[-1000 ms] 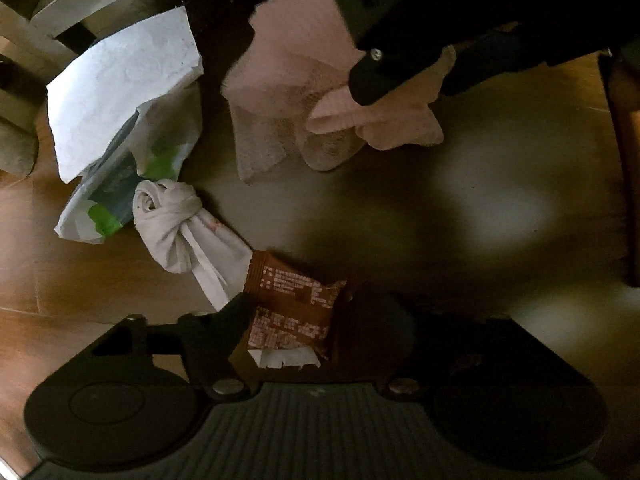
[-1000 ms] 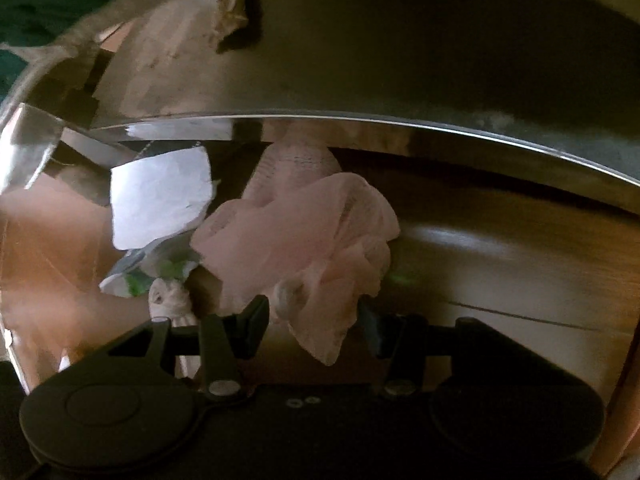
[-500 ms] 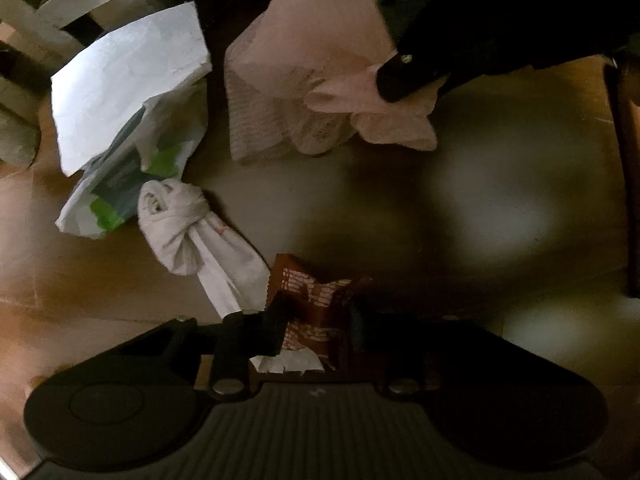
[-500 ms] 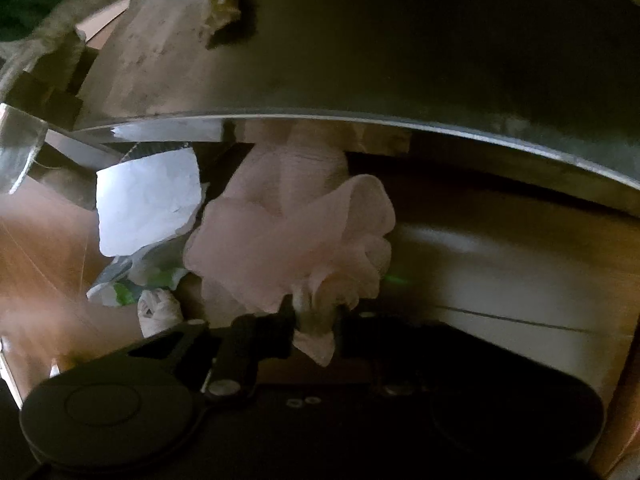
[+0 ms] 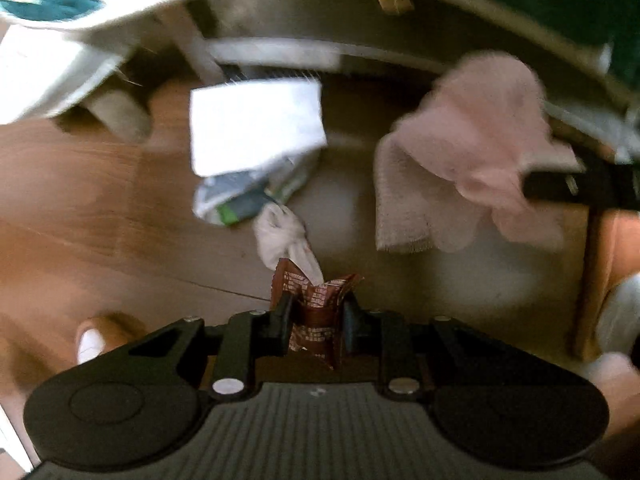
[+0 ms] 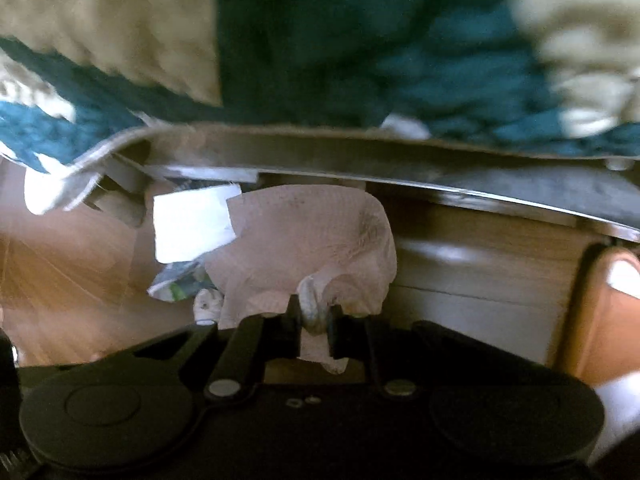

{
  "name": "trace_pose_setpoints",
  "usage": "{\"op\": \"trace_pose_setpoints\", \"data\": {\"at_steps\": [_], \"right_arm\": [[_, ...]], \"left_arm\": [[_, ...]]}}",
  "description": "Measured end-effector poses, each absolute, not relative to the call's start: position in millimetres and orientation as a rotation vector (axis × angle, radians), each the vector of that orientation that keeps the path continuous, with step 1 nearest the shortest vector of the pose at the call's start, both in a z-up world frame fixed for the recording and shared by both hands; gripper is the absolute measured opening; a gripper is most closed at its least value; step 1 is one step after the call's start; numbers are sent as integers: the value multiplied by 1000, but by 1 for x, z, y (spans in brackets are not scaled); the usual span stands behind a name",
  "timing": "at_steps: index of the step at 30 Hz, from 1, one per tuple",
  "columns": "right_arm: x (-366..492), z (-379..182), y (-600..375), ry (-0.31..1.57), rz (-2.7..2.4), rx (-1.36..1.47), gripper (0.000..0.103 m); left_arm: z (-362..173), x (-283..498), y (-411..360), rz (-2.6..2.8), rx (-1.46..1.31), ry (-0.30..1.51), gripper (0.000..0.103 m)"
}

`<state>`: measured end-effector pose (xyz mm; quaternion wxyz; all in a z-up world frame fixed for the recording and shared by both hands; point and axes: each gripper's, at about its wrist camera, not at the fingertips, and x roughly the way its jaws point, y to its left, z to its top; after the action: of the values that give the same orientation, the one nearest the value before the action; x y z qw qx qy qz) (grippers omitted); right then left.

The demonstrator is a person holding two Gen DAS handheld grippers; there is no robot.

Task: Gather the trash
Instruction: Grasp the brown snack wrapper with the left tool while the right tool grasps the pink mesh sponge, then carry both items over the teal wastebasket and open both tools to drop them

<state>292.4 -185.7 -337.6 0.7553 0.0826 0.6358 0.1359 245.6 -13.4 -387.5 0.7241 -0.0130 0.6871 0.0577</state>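
Observation:
My left gripper (image 5: pixel 315 318) is shut on a brown snack wrapper (image 5: pixel 316 312) and holds it above the wooden floor. My right gripper (image 6: pixel 314 326) is shut on a crumpled pink paper towel (image 6: pixel 312 248), lifted off the floor; the towel also shows in the left wrist view (image 5: pixel 464 152). On the floor lie a white sheet of paper (image 5: pixel 254 124), a white and green plastic wrapper (image 5: pixel 240 200) and a knotted white tissue (image 5: pixel 282 236). The sheet (image 6: pixel 190 228) and the tissue (image 6: pixel 208 304) also show in the right wrist view.
A bed or sofa edge with a teal and cream blanket (image 6: pixel 320 40) hangs over the far side, with a grey frame (image 6: pixel 360 160) below it. A furniture leg (image 5: pixel 120 116) stands at the left. A wooden piece (image 5: pixel 596 280) is at the right.
Both grippers have closed on their items and risen from the floor. The left lifted the brown wrapper, the right lifted the pink towel. The views have tilted up toward the blanket.

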Motion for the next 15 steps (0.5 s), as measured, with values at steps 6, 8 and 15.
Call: {"op": "trace_pose_setpoints", "data": {"at_steps": [6, 8, 15], "right_arm": [[267, -267, -197, 1341, 299, 203, 11], [256, -243, -201, 1317, 312, 211, 11], [214, -153, -211, 1174, 374, 166, 11]], "left_arm": [[-311, 236, 0, 144, -121, 1426, 24], [-291, 230, 5, 141, -153, 1395, 24], [-201, 204, 9, 100, -269, 1269, 24]]}}
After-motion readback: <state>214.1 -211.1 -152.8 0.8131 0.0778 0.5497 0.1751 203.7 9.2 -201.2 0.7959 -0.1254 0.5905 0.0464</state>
